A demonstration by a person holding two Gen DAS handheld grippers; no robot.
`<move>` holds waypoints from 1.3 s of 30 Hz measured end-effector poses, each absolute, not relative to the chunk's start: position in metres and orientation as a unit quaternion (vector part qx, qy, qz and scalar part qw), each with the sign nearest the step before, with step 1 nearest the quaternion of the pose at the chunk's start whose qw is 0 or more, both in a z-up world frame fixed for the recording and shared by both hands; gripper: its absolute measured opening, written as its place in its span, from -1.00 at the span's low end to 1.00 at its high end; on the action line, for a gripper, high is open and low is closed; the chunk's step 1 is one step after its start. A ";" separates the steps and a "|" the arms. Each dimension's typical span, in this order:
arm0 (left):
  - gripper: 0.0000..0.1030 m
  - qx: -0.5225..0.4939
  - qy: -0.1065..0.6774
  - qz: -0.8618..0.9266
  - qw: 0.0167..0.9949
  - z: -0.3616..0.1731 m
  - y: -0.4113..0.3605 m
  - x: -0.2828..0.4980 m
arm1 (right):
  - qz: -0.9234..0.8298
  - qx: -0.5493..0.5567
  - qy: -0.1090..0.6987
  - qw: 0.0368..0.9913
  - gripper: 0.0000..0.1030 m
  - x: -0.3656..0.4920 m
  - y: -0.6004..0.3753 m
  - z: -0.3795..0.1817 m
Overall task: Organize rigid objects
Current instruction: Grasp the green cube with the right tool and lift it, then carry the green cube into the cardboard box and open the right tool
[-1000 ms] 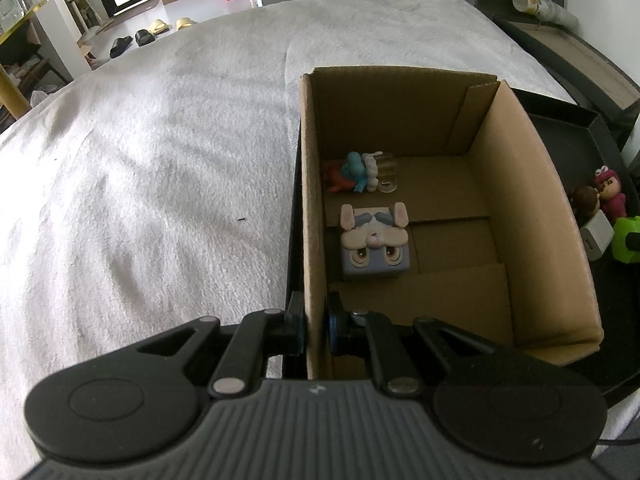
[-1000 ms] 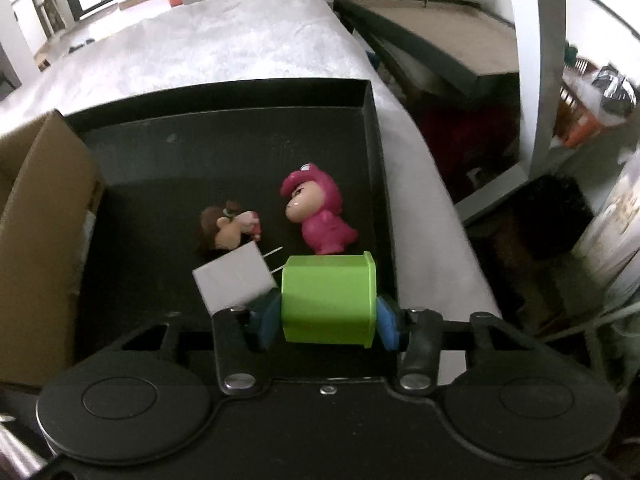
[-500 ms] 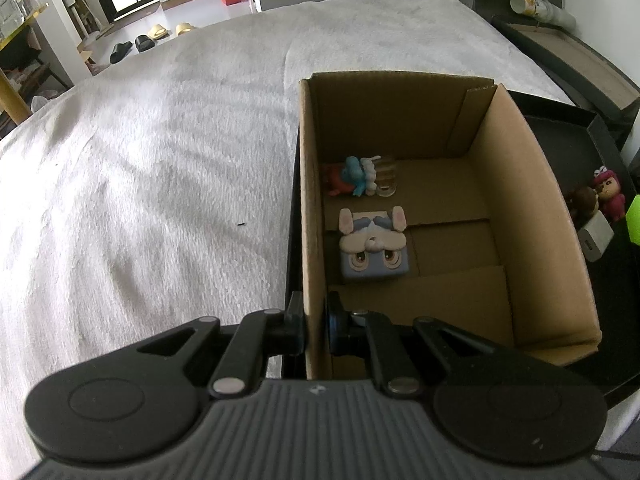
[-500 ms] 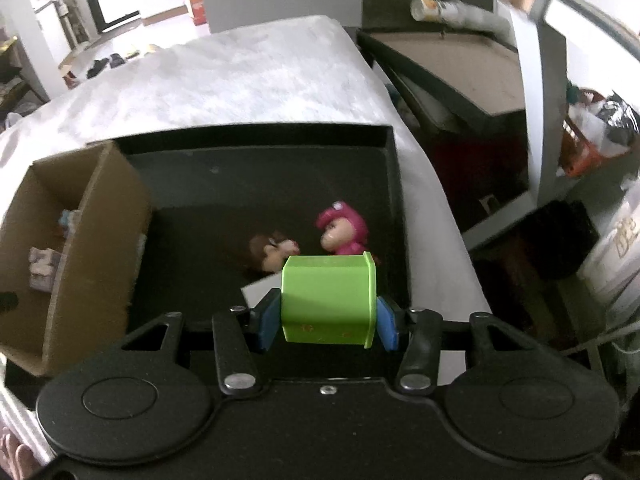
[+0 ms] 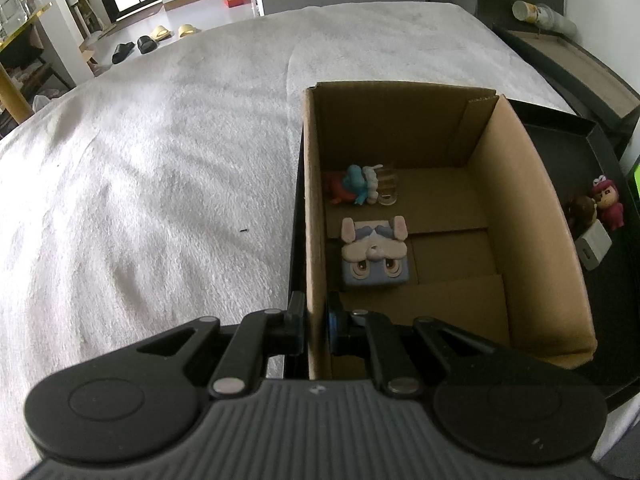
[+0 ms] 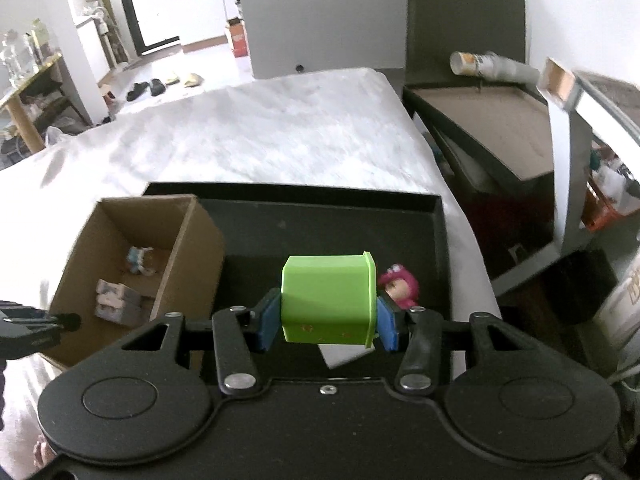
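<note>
My right gripper (image 6: 327, 322) is shut on a green plastic block (image 6: 328, 298), held in the air above the black tray (image 6: 320, 208). Behind the block a pink figure (image 6: 400, 288) stands on the tray, and a white block (image 6: 344, 354) shows just below it. My left gripper (image 5: 316, 326) is shut on the left wall of the cardboard box (image 5: 520, 208), pinching it near the front corner. Inside the box lie a blue rabbit-face block (image 5: 374, 254) and a small blue and red figure (image 5: 354, 186). In the left wrist view the pink figure (image 5: 608, 204), a brown figure (image 5: 582, 208) and the white block (image 5: 594, 244) sit on the tray right of the box.
The box (image 6: 136, 256) and tray rest on a white bedspread (image 5: 140, 180). A dark cabinet with a brown top (image 6: 488, 120) stands to the right, with a tipped cup (image 6: 464, 64) on it. Shoes (image 5: 140, 42) lie on the floor far back.
My right gripper has risen with the green block, so the tray, the figures and the cardboard box now sit lower and farther off. The left gripper has kept its hold on the box wall.
</note>
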State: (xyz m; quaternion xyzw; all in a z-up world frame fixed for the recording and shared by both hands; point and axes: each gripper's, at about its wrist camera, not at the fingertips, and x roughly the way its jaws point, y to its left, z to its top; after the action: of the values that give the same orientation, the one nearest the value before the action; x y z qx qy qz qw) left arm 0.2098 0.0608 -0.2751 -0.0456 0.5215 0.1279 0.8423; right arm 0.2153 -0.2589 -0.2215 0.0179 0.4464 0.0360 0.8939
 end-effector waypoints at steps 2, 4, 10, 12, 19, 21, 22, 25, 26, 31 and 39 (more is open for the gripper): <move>-0.80 -0.047 0.523 0.127 0.842 -0.275 0.062 0.210 | 0.040 0.017 0.442 0.896 -0.07 0.216 -0.254 -0.217; -0.80 -0.047 0.523 0.127 0.842 -0.275 0.061 0.210 | 0.045 0.019 0.439 0.897 -0.07 0.217 -0.250 -0.214; -0.80 -0.045 0.519 0.128 0.844 -0.276 0.060 0.208 | 0.060 0.023 0.432 0.900 -0.07 0.220 -0.237 -0.209; -0.80 -0.043 0.519 0.128 0.844 -0.276 0.060 0.208 | 0.066 0.027 0.429 0.900 -0.07 0.221 -0.233 -0.207; -0.83 -0.036 0.511 0.128 0.849 -0.276 0.058 0.204 | 0.083 0.028 0.423 0.902 -0.07 0.227 -0.213 -0.204; -0.83 -0.039 0.509 0.128 0.850 -0.277 0.059 0.204 | 0.090 0.031 0.424 0.901 -0.07 0.229 -0.207 -0.205; -0.83 -0.041 0.509 0.130 0.850 -0.277 0.059 0.204 | 0.094 0.033 0.425 0.900 -0.07 0.230 -0.203 -0.205; -0.84 -0.051 0.508 0.131 0.850 -0.277 0.061 0.203 | 0.106 0.035 0.425 0.898 -0.07 0.233 -0.194 -0.205; -0.84 -0.053 0.507 0.130 0.850 -0.276 0.062 0.203 | 0.110 0.033 0.425 0.898 -0.07 0.235 -0.190 -0.206; -0.84 -0.064 0.506 0.133 0.850 -0.276 0.064 0.202 | 0.129 0.034 0.431 0.892 -0.07 0.242 -0.172 -0.211; -0.84 -0.074 0.503 0.137 0.850 -0.276 0.066 0.200 | 0.155 0.018 0.436 0.886 -0.06 0.251 -0.141 -0.222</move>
State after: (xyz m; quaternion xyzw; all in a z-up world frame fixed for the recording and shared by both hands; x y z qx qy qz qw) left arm 0.2005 0.0658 -0.2758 -0.0736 0.5029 0.1367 0.8503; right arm 0.2515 -0.1411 -0.2221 0.0185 0.4361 0.1548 0.8863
